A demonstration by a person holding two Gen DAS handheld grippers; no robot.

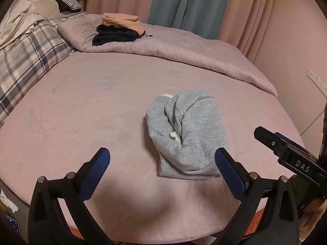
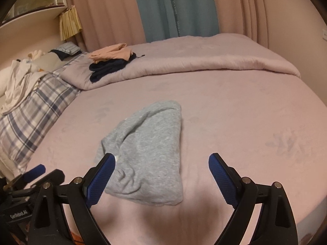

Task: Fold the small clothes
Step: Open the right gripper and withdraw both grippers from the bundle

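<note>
While both tools hang above the near edge of the bed point(image 1: 85, 106), nothing is held. Left hand-held gripper point(image 1: 163, 163): jaws spread wide, empty, only pink sheet and the near corner of the garment showing between the blue pads. Right hand-held gripper point(image 2: 161, 170): also wide open and empty; in its own view the left pad overlaps the cloth edge, but I can't tell if it touches, likely above it.

Task item: grey sweat garment point(image 1: 188, 134), lying in a folded bundle on the pink sheet, near the front edge, roughly centre. Fold looks loose. One side is bunched with deep creases, and a white bit of tag or lining point(image 1: 173, 136) pokes out mid-bundle.

Risks, my judgement:
- Lumpy top layer may spring back or slump open, since nothing pins it and the fleece looks thick.
- Grabbing only the top layer to tidy or move it would peel the fold apart; pads need to catch all layers at the edge.
- Soft bed gives under pressure, so a downward press could drag the sheet and skew the bundle.
- The two hand-held grippers sit close together, so they could collide if both go for the same corner.
- Carrying it to the stack of folded clothes point(image 1: 118, 30) on the duvet point(image 1: 184, 47) one-handed: the bundle could unroll midair.
</note>
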